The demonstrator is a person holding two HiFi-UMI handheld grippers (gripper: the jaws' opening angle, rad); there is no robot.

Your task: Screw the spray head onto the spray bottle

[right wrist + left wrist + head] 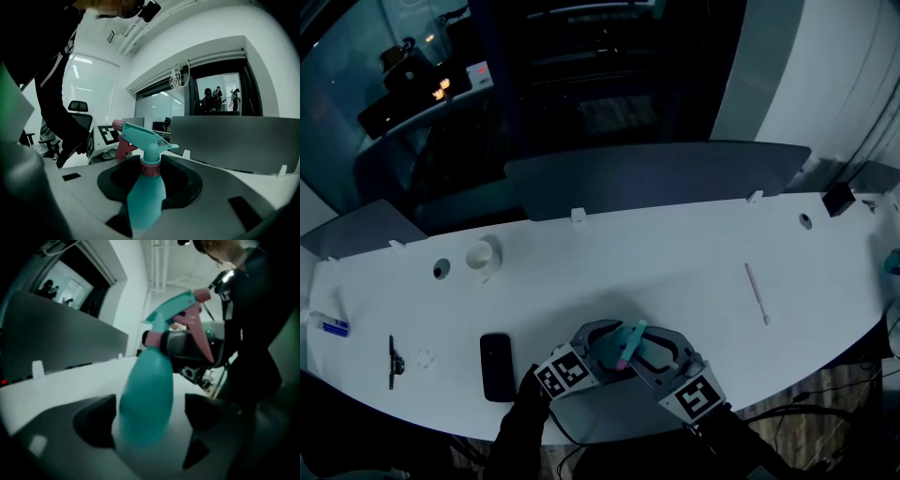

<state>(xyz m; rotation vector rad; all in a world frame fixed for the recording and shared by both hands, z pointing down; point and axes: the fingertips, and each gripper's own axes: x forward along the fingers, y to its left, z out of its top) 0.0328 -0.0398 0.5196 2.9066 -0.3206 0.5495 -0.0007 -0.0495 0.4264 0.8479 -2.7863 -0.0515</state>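
A teal spray bottle with a teal head and pink trigger hangs over the white table's near edge. A pink collar joins head and bottle. My right gripper is shut on the bottle near its neck, with its dark jaws hugging both sides in the right gripper view. My left gripper faces it, and the bottle's body lies between its jaws. A gap shows beside the right pad, so this gripper stands open.
A black phone lies left of the grippers. Farther left are a thin black tool and a blue-capped item. A white cup stands at the back left and a pink stick lies to the right. A grey divider lines the far edge.
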